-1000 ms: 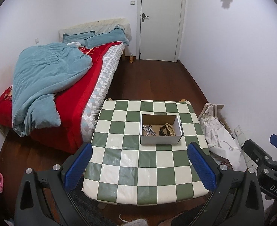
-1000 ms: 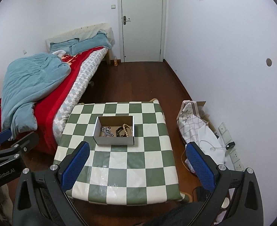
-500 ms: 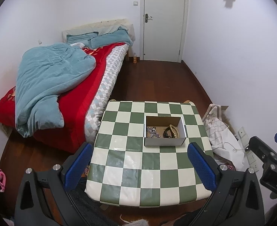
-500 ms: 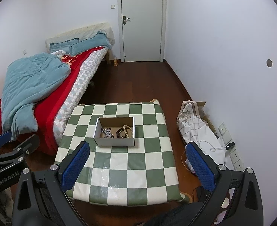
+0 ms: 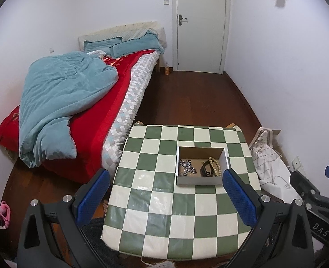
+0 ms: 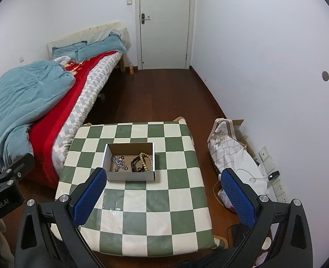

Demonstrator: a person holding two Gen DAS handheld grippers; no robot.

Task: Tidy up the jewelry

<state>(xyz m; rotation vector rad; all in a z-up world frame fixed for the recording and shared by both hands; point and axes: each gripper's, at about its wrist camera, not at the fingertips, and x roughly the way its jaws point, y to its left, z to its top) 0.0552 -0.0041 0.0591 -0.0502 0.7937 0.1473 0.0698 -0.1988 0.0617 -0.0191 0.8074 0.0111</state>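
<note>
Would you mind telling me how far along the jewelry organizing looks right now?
Done, apparently: a silver chain piece, a beaded bracelet and a dark piece already lie in the cardboard box on the checkered table. In hand: nothing; the left gripper and right gripper are open, above the table's near side. Left: I see no loose jewelry outside the box.

Black grippers, blue-padded jaws, silver screws

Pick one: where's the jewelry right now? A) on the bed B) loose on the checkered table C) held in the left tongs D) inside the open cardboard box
D: the silver chain piece and the bead strand lie inside the open cardboard box on the checkered table; left tongs and right tongs are both open and empty.
</note>
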